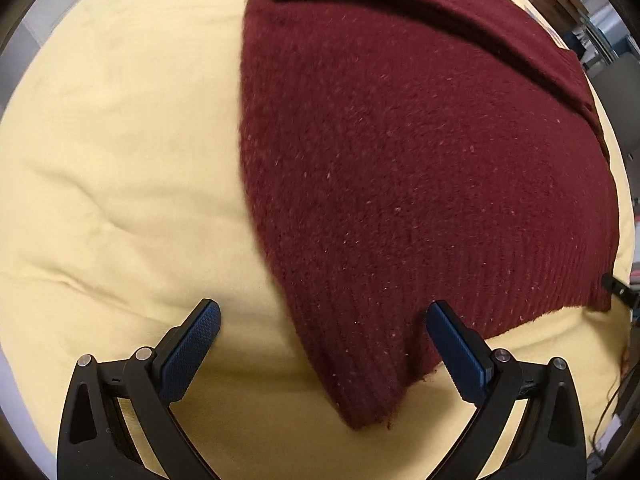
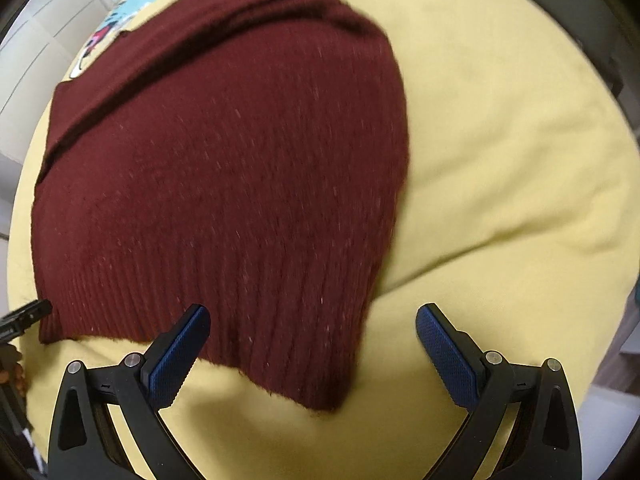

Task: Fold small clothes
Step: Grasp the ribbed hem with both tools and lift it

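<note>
One dark red knitted sweater, lying flat on a pale yellow sheet, sleeves folded in across its upper part, ribbed hem nearest both tools. Left gripper: jaws spread wide, holding nothing, poised over the hem's left corner. Right gripper: likewise wide apart and empty-handed, over the hem's right corner; a printed cartoon cloth shows beyond the sweater.

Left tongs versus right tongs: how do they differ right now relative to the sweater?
The left tongs straddle the maroon sweater's near left hem corner; the right tongs straddle its near right corner. Yellow cloth fills the left tongs' left side, the right tongs' right side. Both are open, gripping nothing.
</note>
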Tool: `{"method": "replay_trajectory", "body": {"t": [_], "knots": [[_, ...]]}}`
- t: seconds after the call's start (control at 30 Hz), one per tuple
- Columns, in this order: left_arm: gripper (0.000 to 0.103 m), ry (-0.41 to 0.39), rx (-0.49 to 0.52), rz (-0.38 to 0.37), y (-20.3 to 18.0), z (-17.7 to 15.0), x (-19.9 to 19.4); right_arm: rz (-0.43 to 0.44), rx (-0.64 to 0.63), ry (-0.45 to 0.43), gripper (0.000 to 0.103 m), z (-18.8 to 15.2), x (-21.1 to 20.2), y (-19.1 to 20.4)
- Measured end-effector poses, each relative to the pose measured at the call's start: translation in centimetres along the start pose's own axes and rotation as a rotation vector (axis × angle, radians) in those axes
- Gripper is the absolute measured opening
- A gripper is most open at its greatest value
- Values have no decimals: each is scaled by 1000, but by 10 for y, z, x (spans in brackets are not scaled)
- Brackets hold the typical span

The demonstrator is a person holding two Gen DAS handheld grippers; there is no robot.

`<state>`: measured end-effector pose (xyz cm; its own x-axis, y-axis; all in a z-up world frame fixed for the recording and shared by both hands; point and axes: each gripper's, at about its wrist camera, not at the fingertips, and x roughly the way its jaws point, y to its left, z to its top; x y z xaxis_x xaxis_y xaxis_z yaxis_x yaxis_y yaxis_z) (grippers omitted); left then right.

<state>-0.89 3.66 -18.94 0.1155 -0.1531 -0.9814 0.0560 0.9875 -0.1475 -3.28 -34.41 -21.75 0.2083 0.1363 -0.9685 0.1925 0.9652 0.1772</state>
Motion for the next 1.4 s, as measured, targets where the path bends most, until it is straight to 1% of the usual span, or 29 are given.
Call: {"method": "replay_trajectory", "body": {"t": [0.03, 0.1, 0.13, 0.17, 0.2, 0.23, 0.27, 0.3, 0.33, 0.37, 0.4, 0.43, 0.47, 0.6, 0.67, 0.7, 0.8, 0.83, 0.9, 0.93, 0.97, 1.0, 1.07, 1.13, 1.2, 1.27, 1.3, 1.33, 1.4], "knots": [[99, 8, -2, -15, 1, 0, 2, 0, 0, 9, 102, 0, 2, -1], [90, 26, 5, -33, 0, 1, 6, 8, -2, 13, 102, 2, 2, 0], [78, 31, 13, -33, 0, 2, 8, 14, -1, 17, 102, 3, 2, 0], [68, 34, 25, -32, -2, 3, 8, 11, 0, 23, 98, 4, 3, 0], [62, 37, 40, -36, -3, 2, 8, -2, 2, 36, 87, 4, 4, 0], [50, 42, 59, -46, -5, 2, 7, -24, 3, 54, 79, 6, 7, 0], [39, 51, 76, -60, -6, 3, 7, -34, 7, 68, 60, 6, 9, 0], [33, 60, 87, -76, -7, 4, 7, -16, 14, 76, 45, 7, 10, 0], [21, 69, 95, -89, -9, 4, 7, 24, 26, 84, 39, 8, 12, -1], [12, 82, 105, -115, -10, 5, 6, 60, 41, 92, 27, 8, 12, -2], [11, 87, 111, -128, -11, 5, 6, 88, 49, 96, 16, 8, 12, -3], [11, 88, 125, -130, -13, 6, 3, 107, 51, 96, 14, 9, 11, -3], [10, 86, 132, -133, -14, 7, 1, 111, 47, 89, 13, 10, 8, -3], [10, 56, 144, -176, -16, 16, -21, 183, 65, 42, 12, 20, -11, -4], [10, 18, 153, -195, -15, 24, -41, 199, 63, 13, 12, 26, -24, -5], [10, 3, 154, -201, -18, 15, -48, 207, 61, -5, 11, 31, -31, -6], [10, -57, 152, -243, -19, 33, -75, 254, 58, -66, 11, 46, -51, -4], [10, -83, 147, -258, -19, 41, -86, 266, 54, -88, 11, 50, -57, -4], [10, -135, 138, -277, -17, 62, -108, 282, 38, -137, 11, 67, -72, 1], [10, -157, 136, -277, -13, 65, -114, 287, 34, -156, 11, 67, -75, 7], [10, -177, 134, -279, -5, 89, -117, 294, 29, -180, 11, 70, -84, 7], [10, -200, 132, -279, 0, 98, -125, 300, 27, -205, 11, 82, -89, 7], [10, -264, 132, -264, -2, 125, -144, 308, 16, -267, 11, 105, -107, 9], [10, -313, 116, -256, 6, 142, -161, 299, -1, -332, 11, 127, -126, 10], [10, -373, 89, -242, 14, 165, -176, 262, -27, -392, 11, 148, -139, 19], [10, -407, 76, -215, 6, 190, -178, 245, -42, -438, 11, 171, -148, 27], [10, -416, 74, -210, 6, 195, -178, 234, -47, -453, 11, 179, -151, 29], [10, -422, 68, -200, 4, 209, -178, 221, -55, -463, 11, 191, -151, 34], [10, -415, 57, -182, 6, 223, -170, 190, -69, -467, 11, 216, -149, 43]]}}
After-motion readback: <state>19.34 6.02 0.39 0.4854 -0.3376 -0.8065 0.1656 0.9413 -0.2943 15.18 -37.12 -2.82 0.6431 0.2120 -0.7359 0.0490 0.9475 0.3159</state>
